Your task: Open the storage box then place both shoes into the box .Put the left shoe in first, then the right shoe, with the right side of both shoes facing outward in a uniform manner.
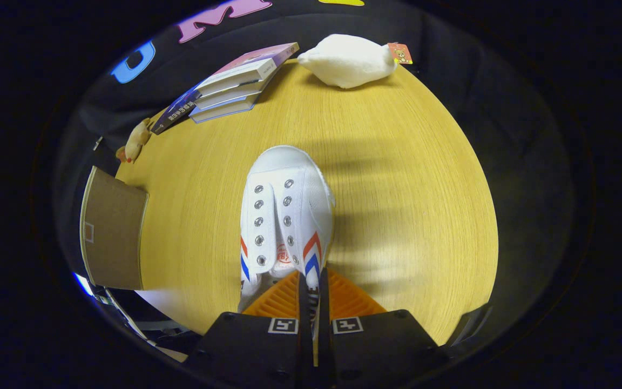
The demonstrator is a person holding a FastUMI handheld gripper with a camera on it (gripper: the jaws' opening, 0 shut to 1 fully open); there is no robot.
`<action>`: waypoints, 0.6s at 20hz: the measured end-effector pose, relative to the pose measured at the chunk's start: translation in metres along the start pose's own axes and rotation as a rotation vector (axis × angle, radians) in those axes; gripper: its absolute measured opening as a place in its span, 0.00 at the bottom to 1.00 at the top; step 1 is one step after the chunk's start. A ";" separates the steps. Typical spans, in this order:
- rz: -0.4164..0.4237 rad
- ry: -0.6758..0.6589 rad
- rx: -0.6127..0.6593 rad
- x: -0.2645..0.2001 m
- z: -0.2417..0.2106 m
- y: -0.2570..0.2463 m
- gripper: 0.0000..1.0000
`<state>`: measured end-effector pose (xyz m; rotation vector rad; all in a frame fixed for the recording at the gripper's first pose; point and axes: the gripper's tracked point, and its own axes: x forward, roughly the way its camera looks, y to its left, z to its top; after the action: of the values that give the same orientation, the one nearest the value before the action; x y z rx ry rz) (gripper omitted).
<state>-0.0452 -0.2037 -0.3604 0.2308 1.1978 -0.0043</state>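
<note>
A white canvas shoe (284, 210) with red and blue chevrons and no laces points away from me, held up over the wooden table (397, 178). My gripper (311, 289) is shut on the shoe's right side wall near the heel opening, with both fingers pressed close together on the canvas. The heel end is hidden behind the fingers. A brown cardboard box flap (114, 232) stands to the left of the shoe, at the table's edge; the inside of the box is out of sight.
A stack of books (232, 86) lies at the table's far left. A white plush toy (349, 59) with a tag lies at the far edge. A small tan plush figure (135, 141) sits at the left rim beyond the box flap.
</note>
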 end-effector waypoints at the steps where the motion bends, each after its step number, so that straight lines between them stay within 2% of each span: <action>1: 0.011 -0.005 0.041 0.001 0.004 0.004 0.08; 2: 0.025 -0.002 0.075 -0.006 0.005 0.007 0.05; 4: 0.035 -0.025 0.112 -0.019 0.008 0.017 0.05; 12: 0.040 -0.126 0.125 -0.102 0.031 0.072 0.05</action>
<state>-0.0449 -0.1508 -0.2430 0.3596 1.0686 -0.0579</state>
